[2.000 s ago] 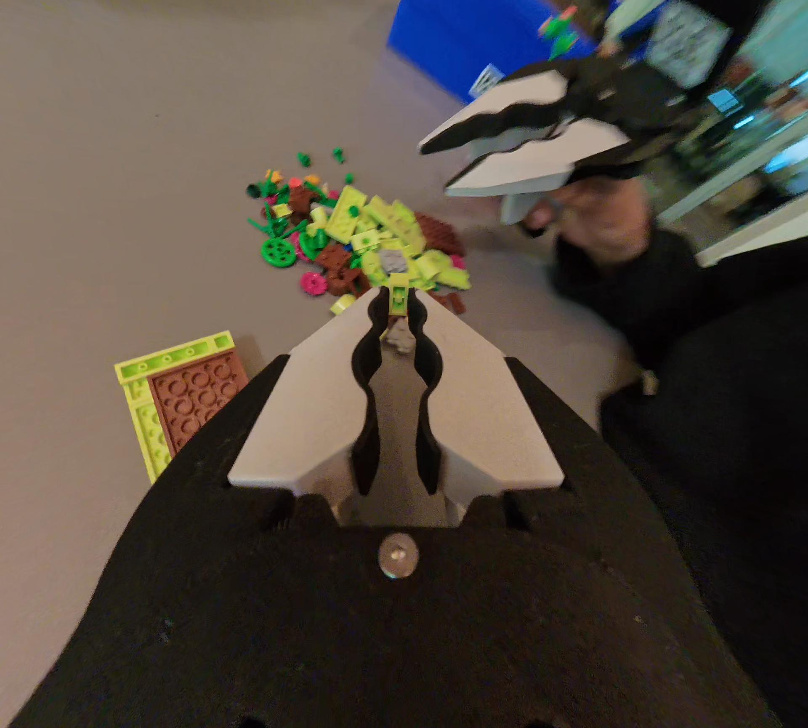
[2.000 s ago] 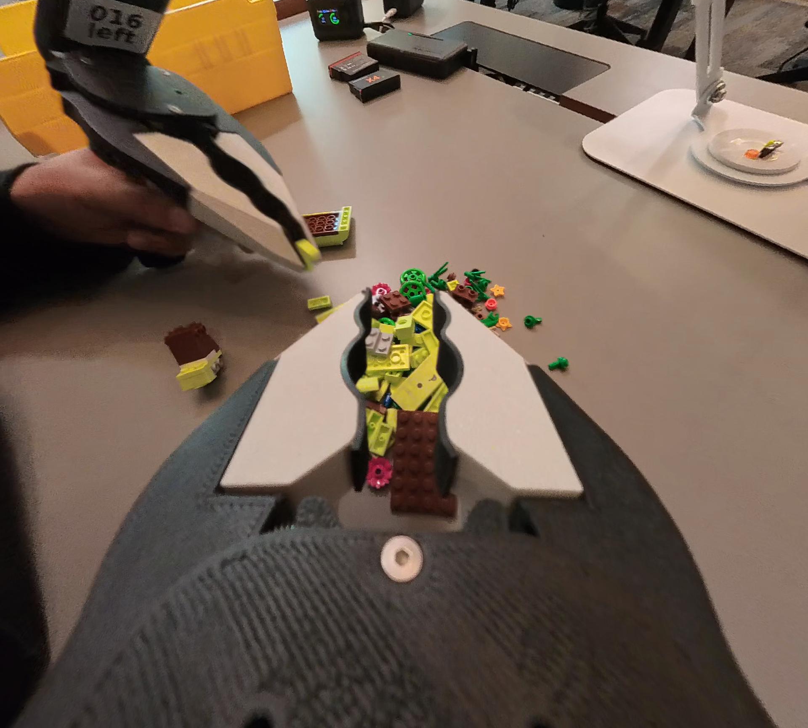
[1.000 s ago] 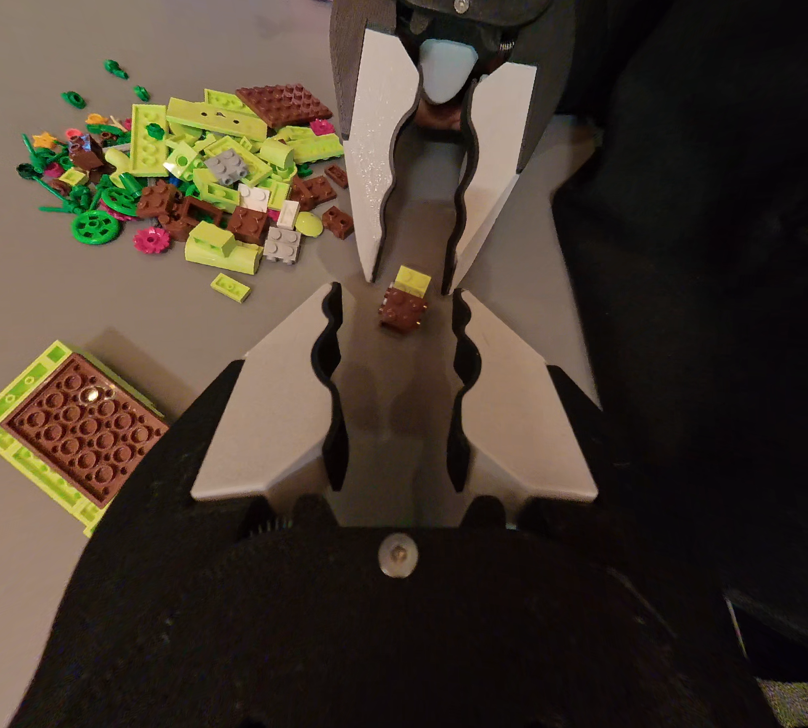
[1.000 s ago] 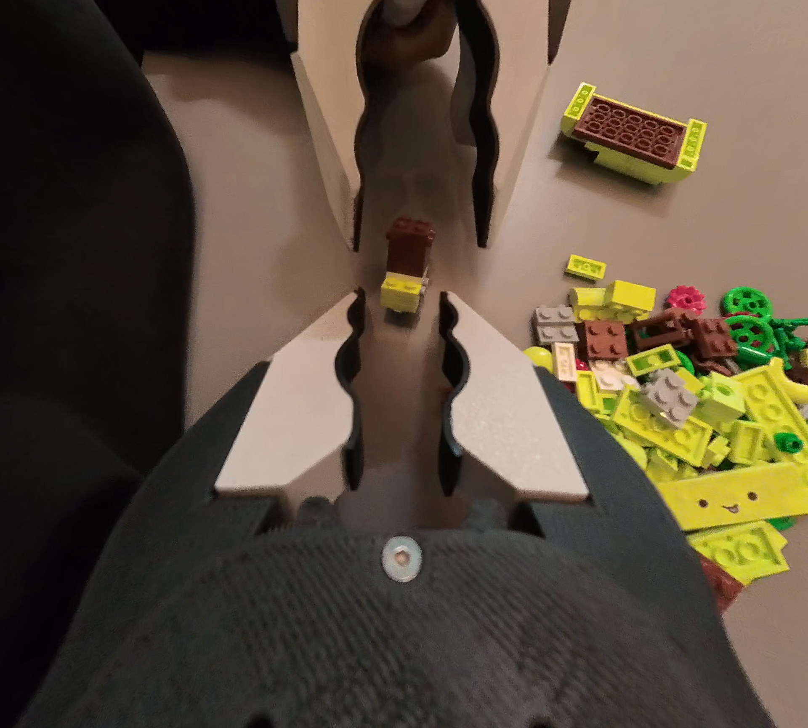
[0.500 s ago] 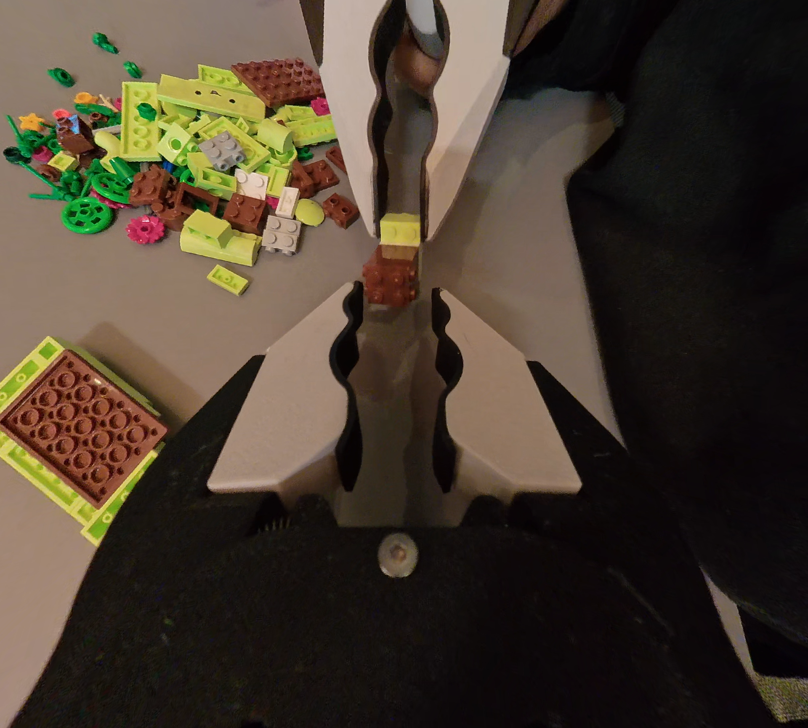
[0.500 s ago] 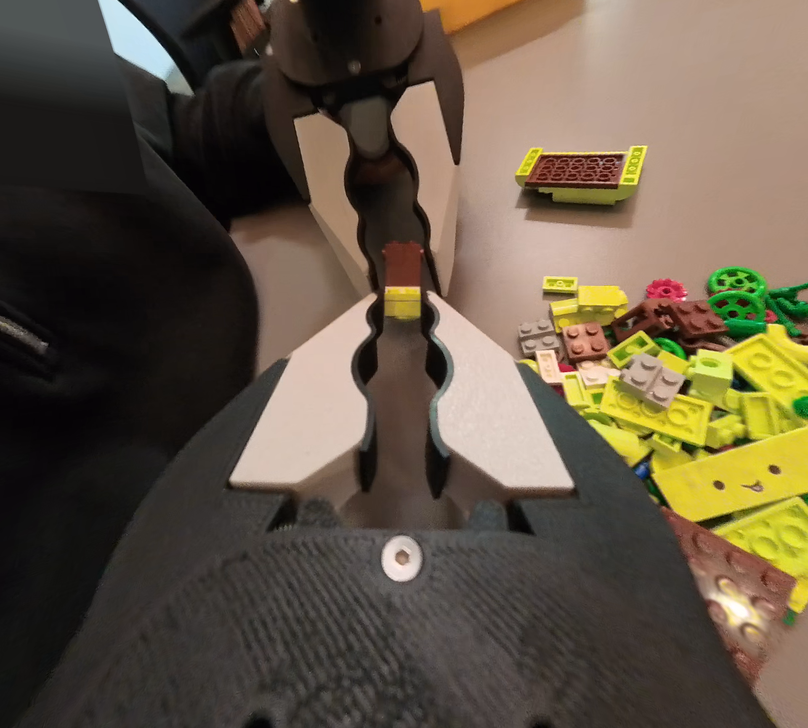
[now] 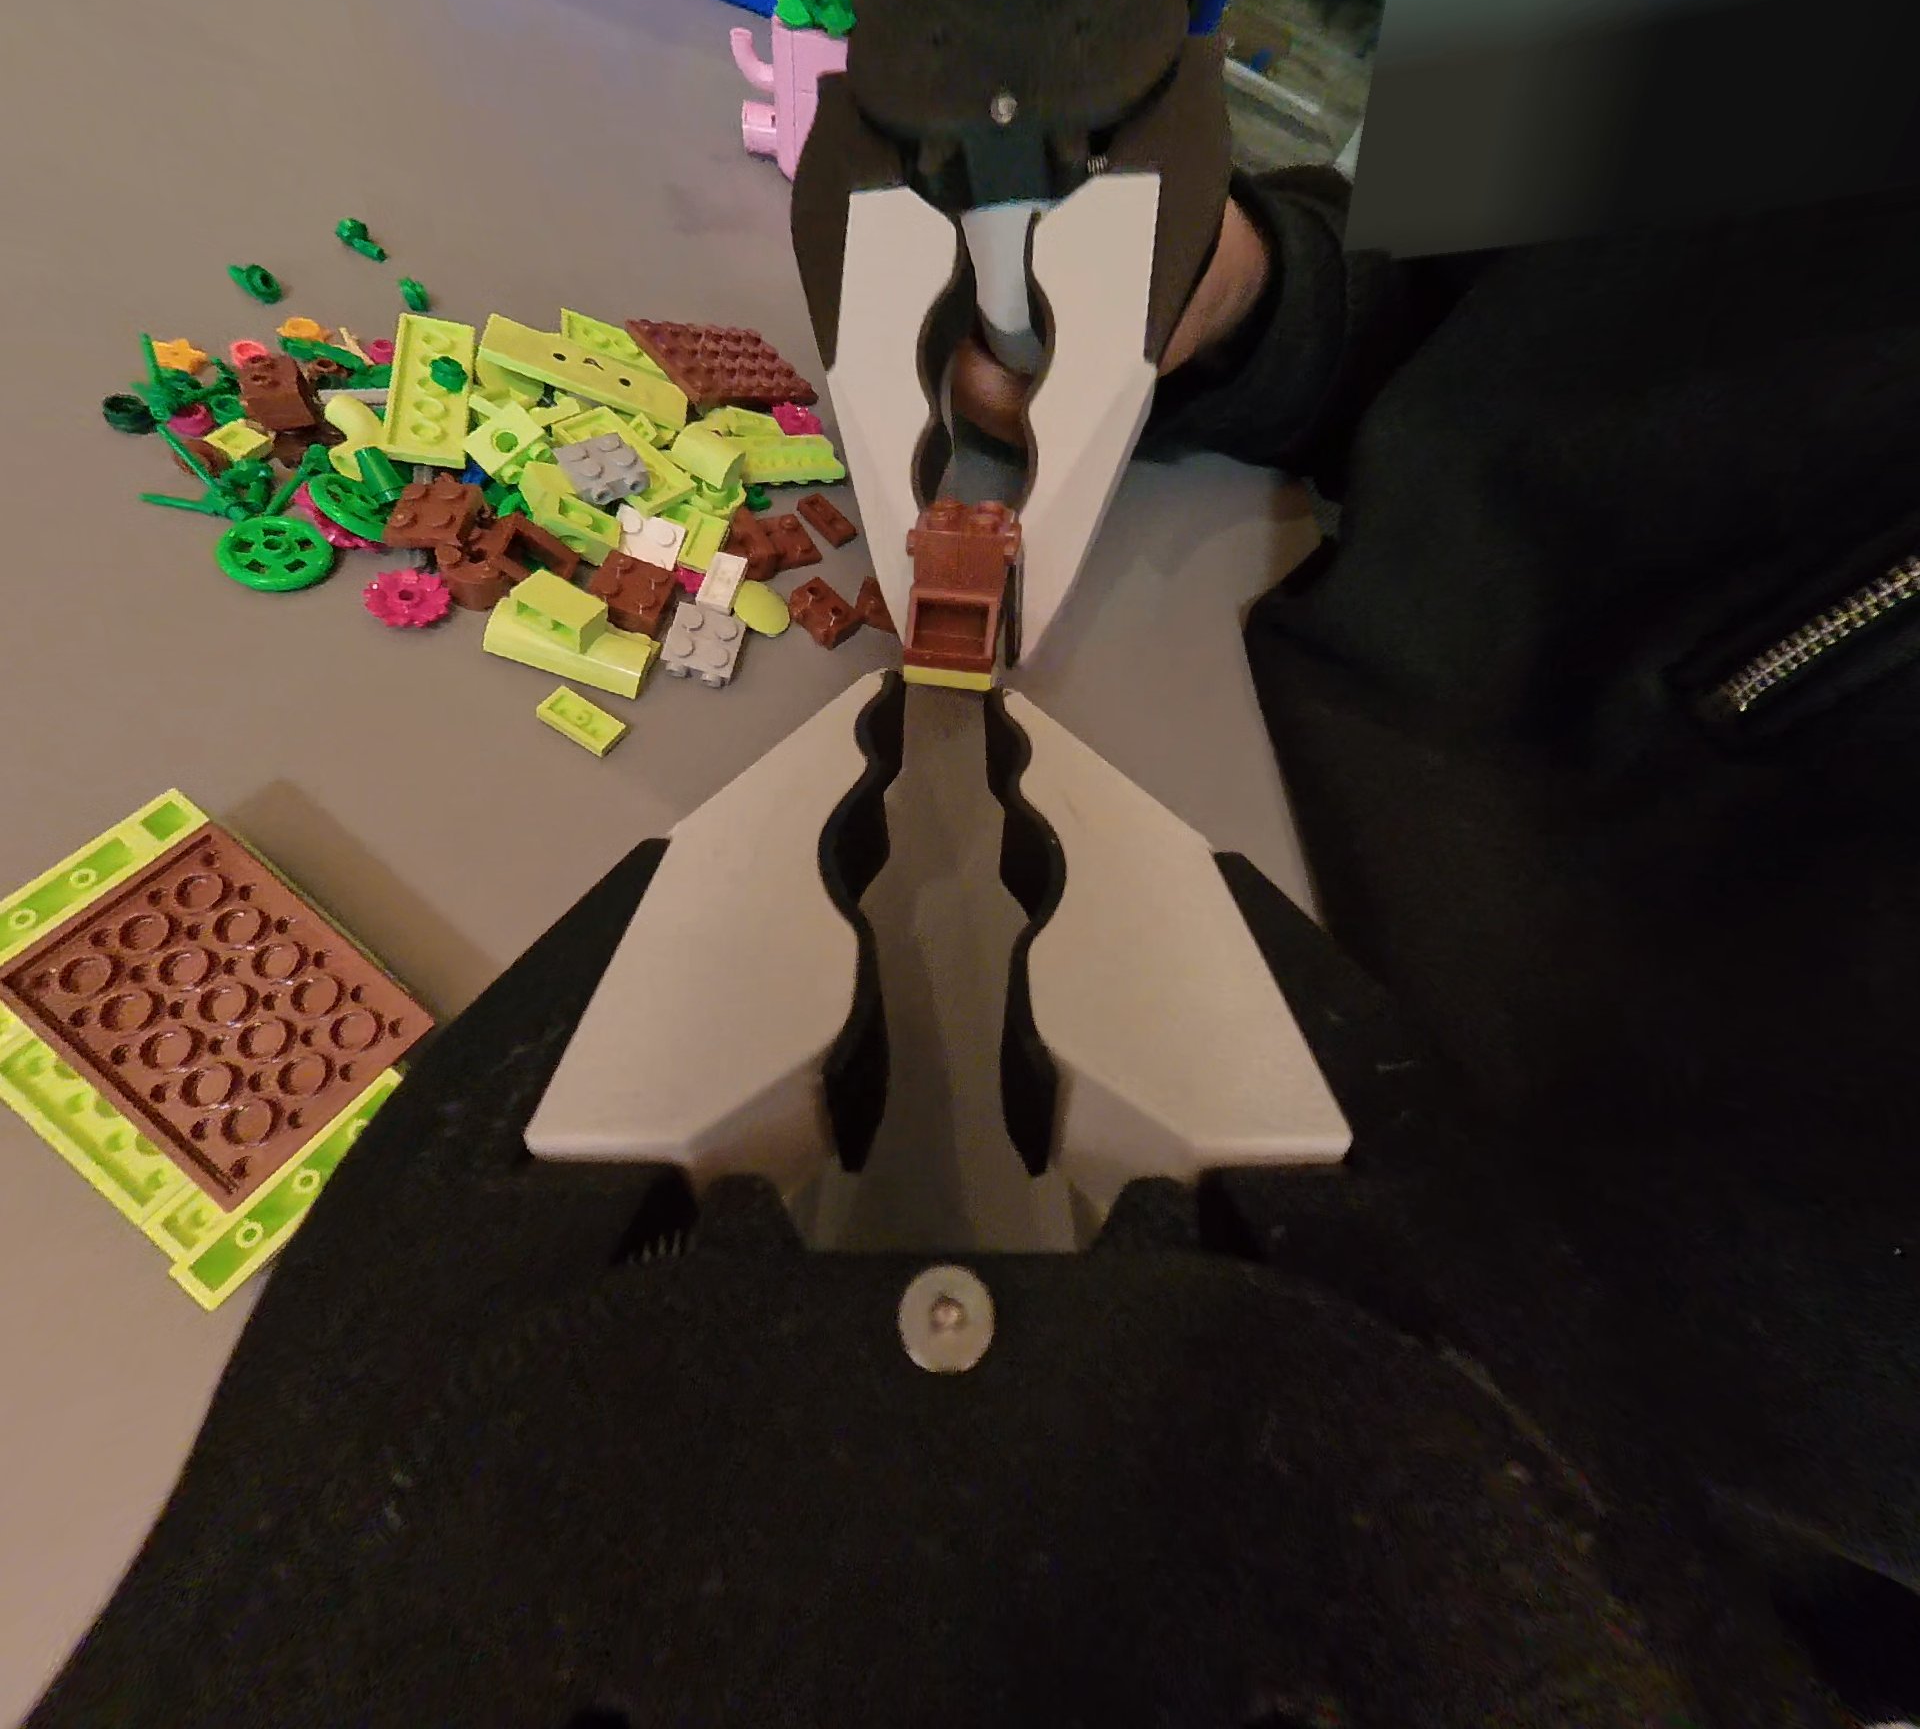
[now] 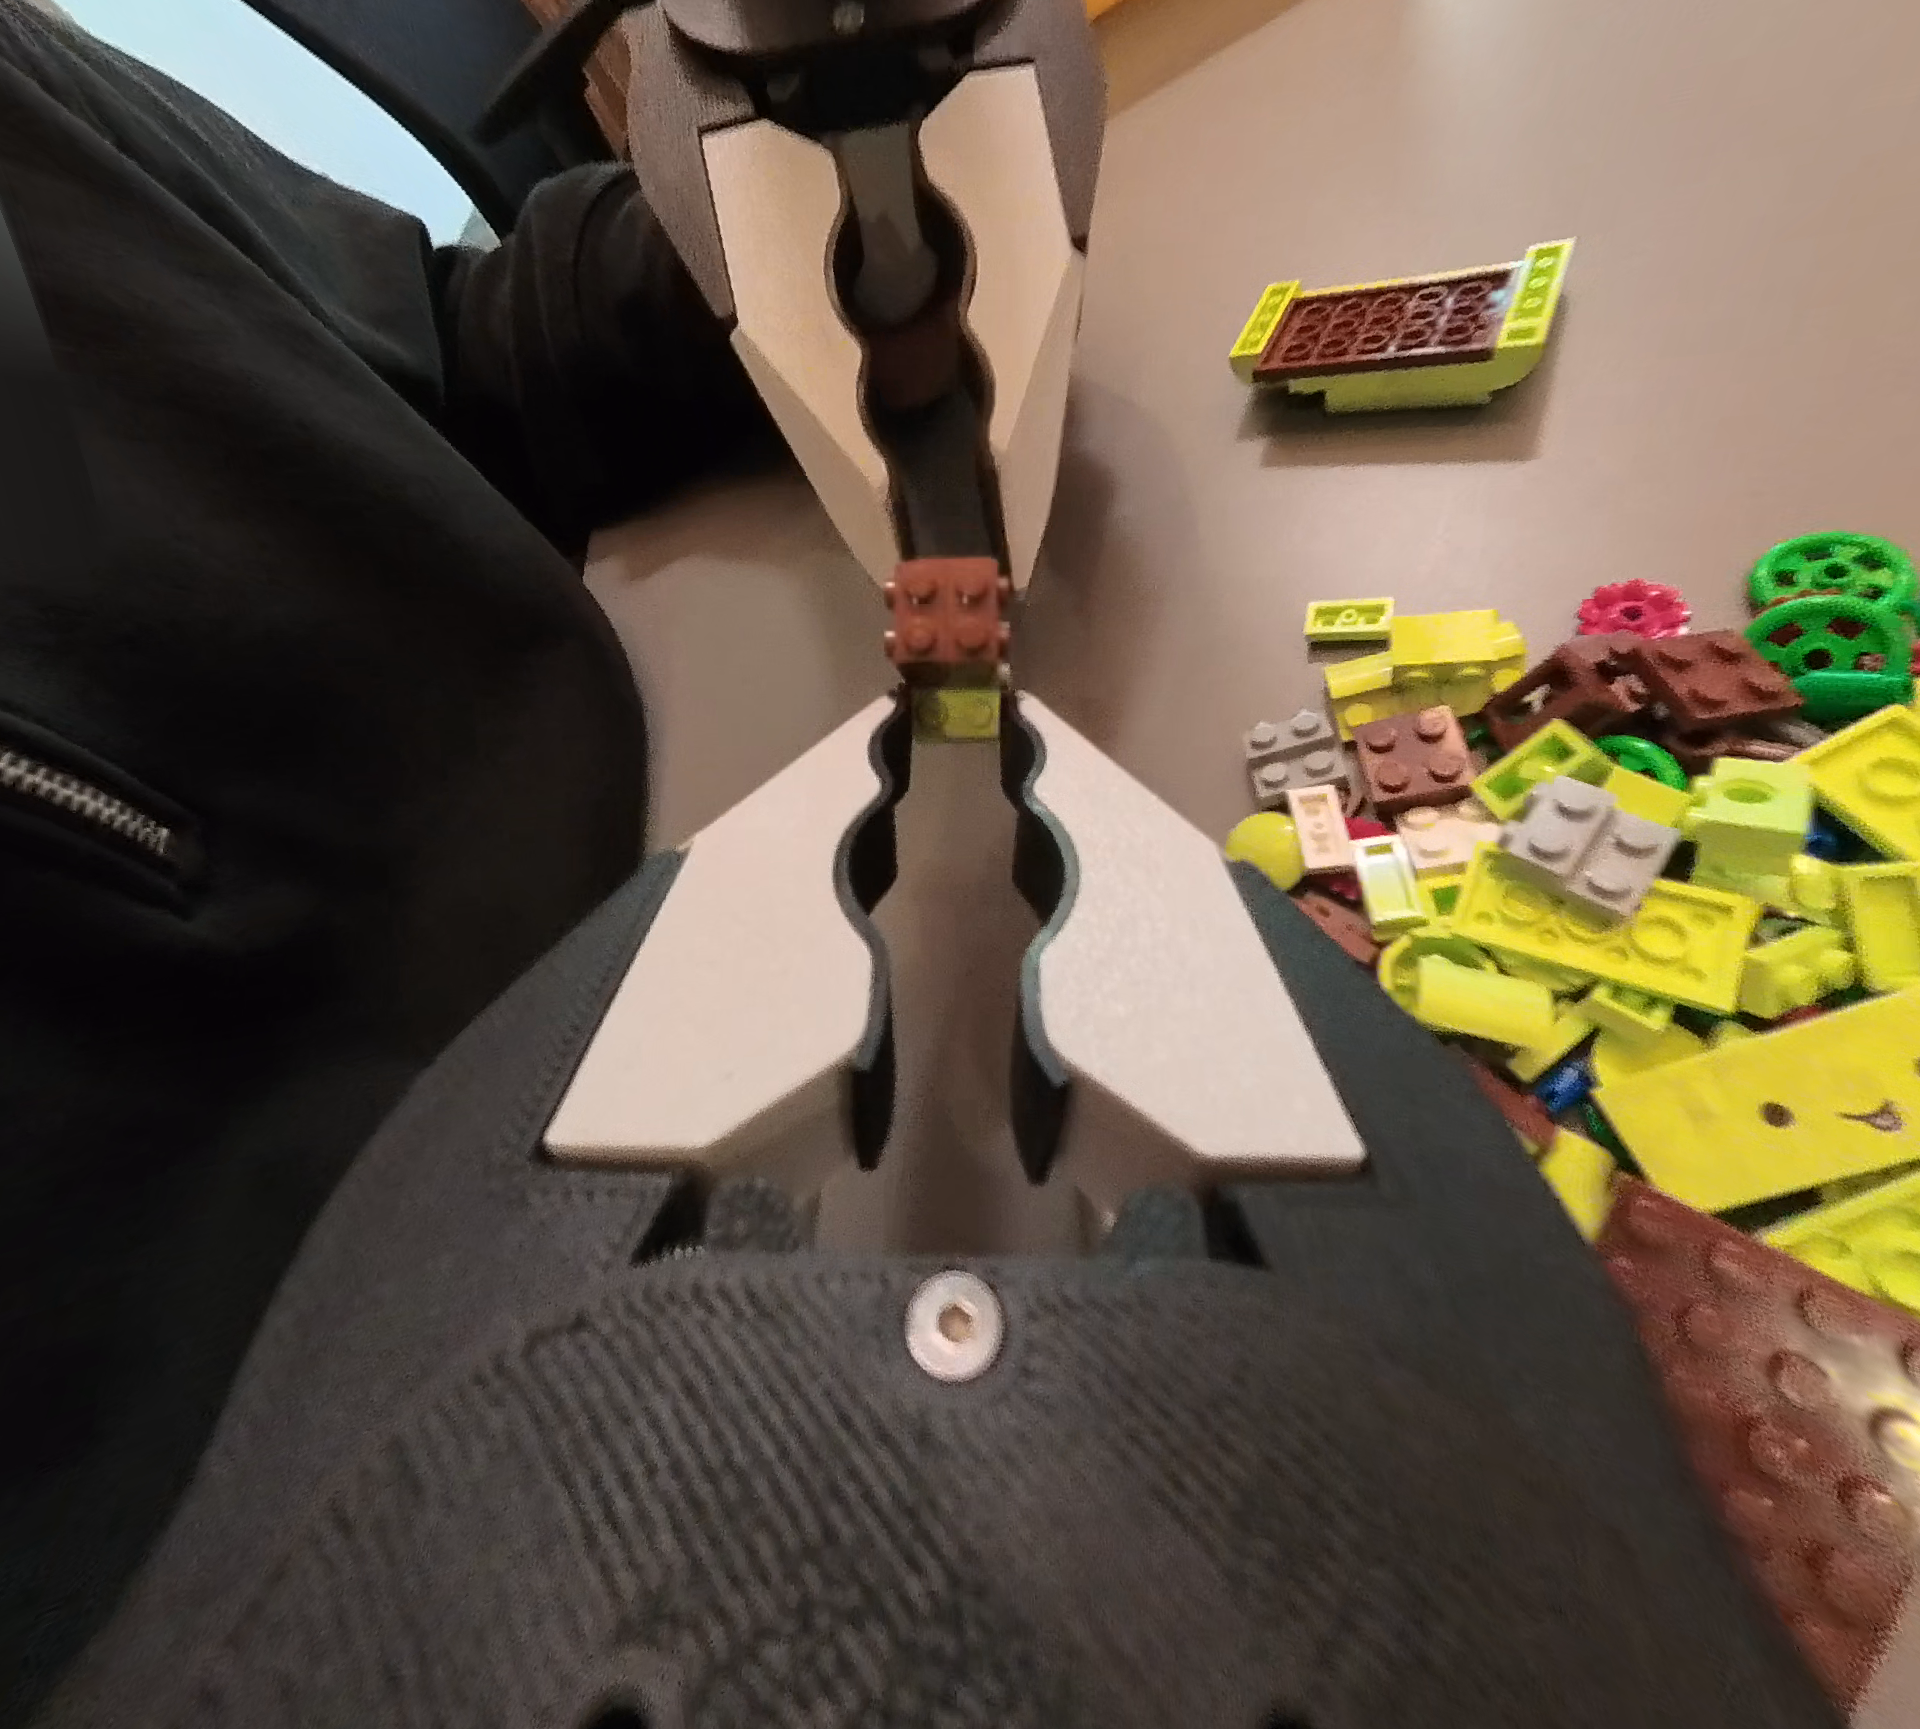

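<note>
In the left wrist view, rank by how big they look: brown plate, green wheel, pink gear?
1. brown plate
2. green wheel
3. pink gear
The plate lies nearest the camera, yet looks clearly largest anyway.

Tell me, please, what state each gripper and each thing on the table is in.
left gripper, shut on the brick assembly.
right gripper, shut on its other end.
brick assembly, held between both grippers.
brick pile, loose on the table.
brown-and-lime plate, flat, apart from the pile.
pink pot, upright.
</note>
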Motion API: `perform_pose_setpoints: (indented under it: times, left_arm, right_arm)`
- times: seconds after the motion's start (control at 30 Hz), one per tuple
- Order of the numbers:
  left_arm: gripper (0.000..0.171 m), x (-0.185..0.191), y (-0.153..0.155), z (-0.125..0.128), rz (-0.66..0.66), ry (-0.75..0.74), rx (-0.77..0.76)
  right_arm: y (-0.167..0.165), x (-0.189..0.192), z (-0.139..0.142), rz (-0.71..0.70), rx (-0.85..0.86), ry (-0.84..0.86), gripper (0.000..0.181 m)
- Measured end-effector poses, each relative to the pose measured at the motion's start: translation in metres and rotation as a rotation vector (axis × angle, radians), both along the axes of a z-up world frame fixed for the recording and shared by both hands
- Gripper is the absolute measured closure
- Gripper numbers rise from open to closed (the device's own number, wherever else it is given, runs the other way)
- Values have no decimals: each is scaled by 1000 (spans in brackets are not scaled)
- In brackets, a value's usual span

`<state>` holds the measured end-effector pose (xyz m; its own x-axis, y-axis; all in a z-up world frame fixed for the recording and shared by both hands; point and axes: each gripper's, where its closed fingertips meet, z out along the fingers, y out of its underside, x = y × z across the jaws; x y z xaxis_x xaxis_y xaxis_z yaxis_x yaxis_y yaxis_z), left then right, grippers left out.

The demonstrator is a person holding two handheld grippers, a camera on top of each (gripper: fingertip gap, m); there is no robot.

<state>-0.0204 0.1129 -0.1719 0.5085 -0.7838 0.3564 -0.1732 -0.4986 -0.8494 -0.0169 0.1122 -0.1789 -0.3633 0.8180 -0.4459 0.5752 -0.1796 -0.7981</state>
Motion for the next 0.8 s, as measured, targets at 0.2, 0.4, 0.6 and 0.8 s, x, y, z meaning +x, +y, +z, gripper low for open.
perform_pose_setpoints:
  times: [0.2,0.4,0.6,0.8]
  left_arm:
    - [146,5,-3,5,-25,-48,-9]
    - [152,17,-3,15,-30,-159,-34]
    - [159,14,1,22,-1,-194,6]
    - [159,8,7,20,59,-5,204]
  right_arm:
    - [-4,-1,-1,7,14,-5,167]
    - [-12,-1,3,41,13,23,166]
    - [-12,-1,3,43,57,43,166]
    - [11,-3,17,-43,177,137,150]
